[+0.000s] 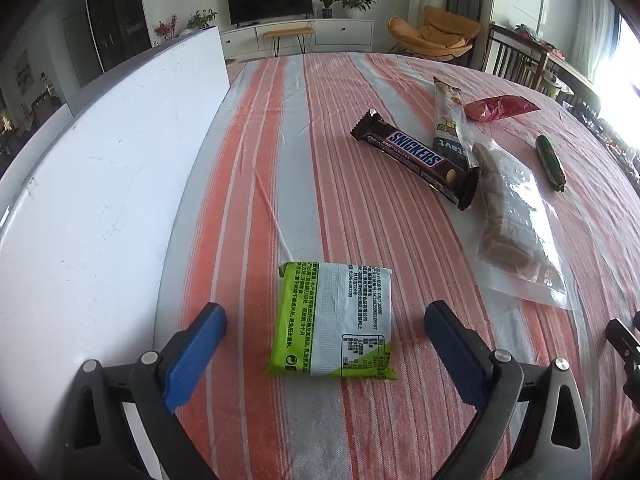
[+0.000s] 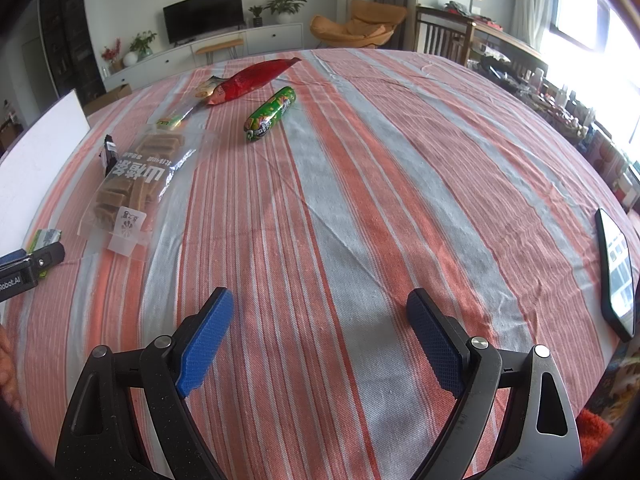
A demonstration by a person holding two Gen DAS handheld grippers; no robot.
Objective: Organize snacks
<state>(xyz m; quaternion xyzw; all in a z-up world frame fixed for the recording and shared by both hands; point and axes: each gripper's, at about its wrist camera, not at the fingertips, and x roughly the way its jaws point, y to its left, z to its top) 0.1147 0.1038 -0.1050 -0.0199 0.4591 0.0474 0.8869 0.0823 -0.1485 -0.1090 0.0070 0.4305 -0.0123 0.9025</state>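
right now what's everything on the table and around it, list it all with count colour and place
green and white flat packet: 1, between the left fingers, lying free
brown Snickers bar: 1, mid table
long clear slim pack: 1, behind the bar
clear bag of brown blocks: 1, right of the bar
red foil pouch: 1, far side
green sausage stick: 1, near the pouch
black phone: 1, right edge
white board: 1, left edge
striped orange and grey tablecloth: 1, covers the table
left gripper: 1, black with blue pads, open
right gripper: 1, same, open over bare cloth
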